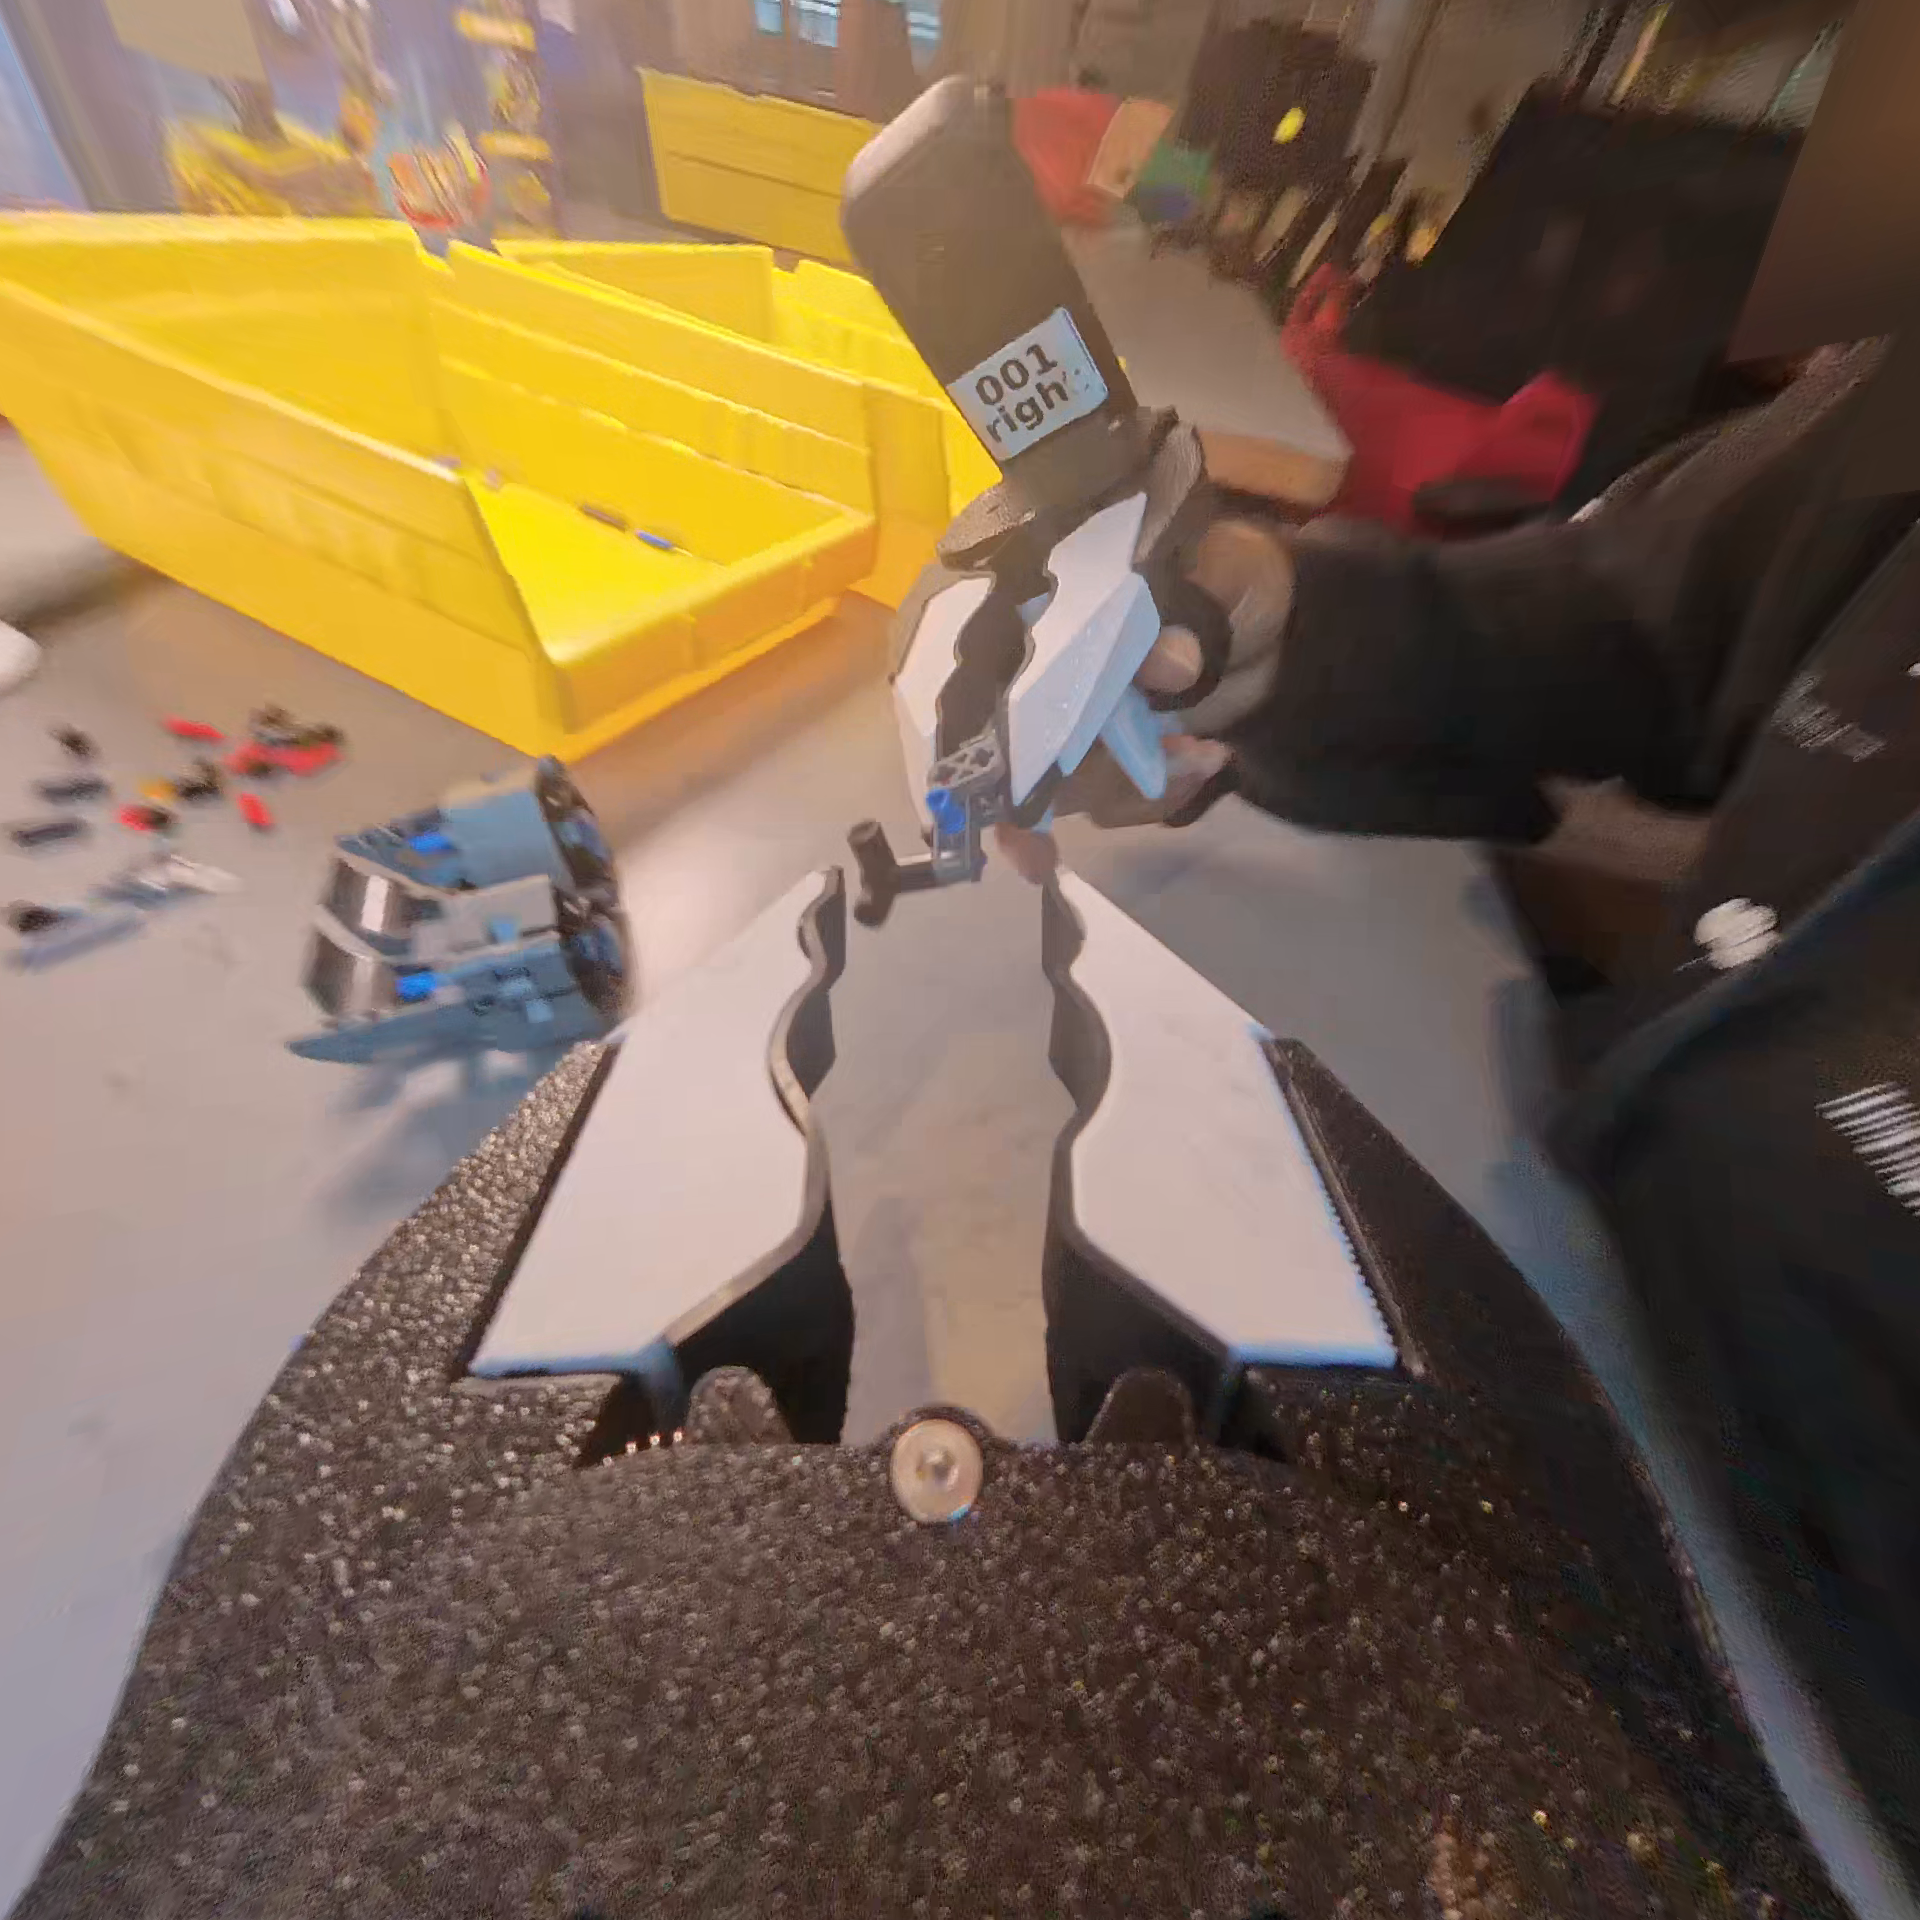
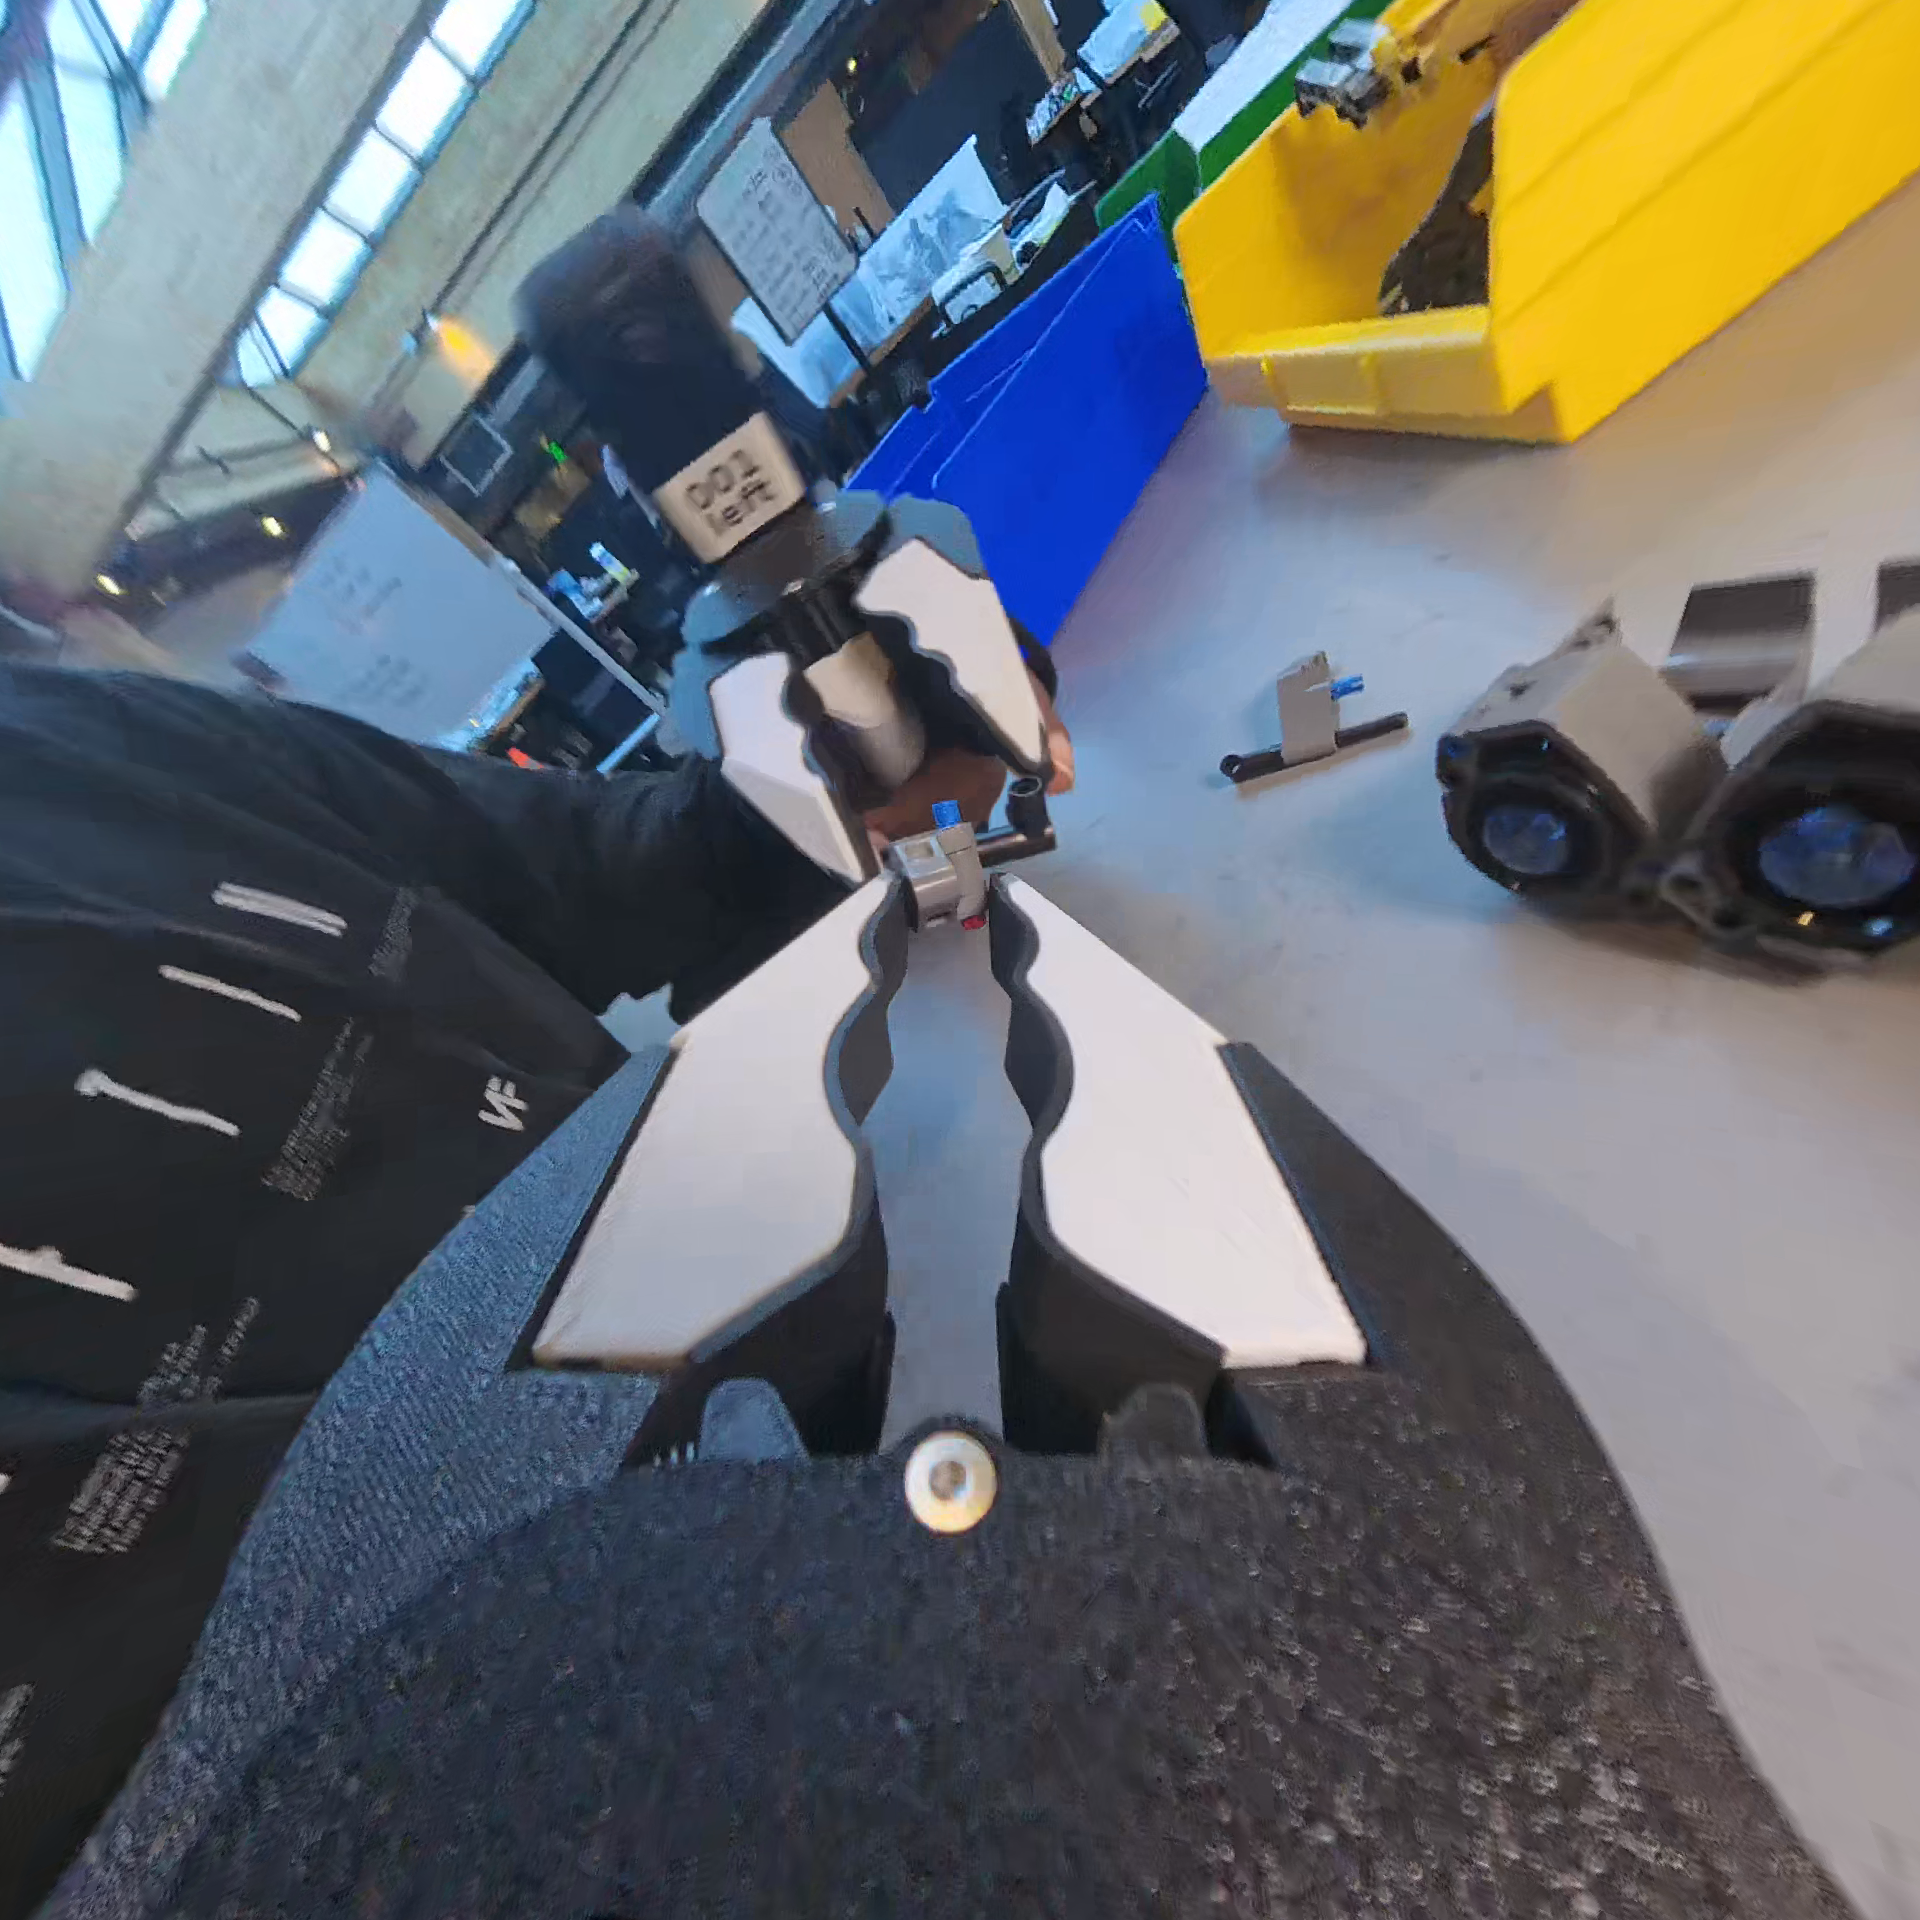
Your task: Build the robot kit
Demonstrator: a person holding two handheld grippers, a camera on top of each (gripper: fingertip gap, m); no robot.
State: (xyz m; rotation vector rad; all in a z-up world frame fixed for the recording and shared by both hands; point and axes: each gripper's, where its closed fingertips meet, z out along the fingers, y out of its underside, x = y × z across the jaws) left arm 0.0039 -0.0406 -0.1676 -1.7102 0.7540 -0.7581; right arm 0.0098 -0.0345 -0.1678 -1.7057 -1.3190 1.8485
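My right gripper is shut on a small grey brick piece with a blue pin and a black axle arm, and holds it above the grey table. In the left wrist view the right gripper points down with that piece at its tips. My left gripper is open, its fingertips on either side of the piece's black arm, close to it. It faces the right gripper tip to tip. Gloved hands in dark sleeves hold both.
A grey twin-engine brick model lies on the table. A second small grey-and-black assembly lies beside it. Loose red and black pieces are scattered at the left. Yellow bins and blue bins stand behind. The grippers are tip to tip, or close to it.
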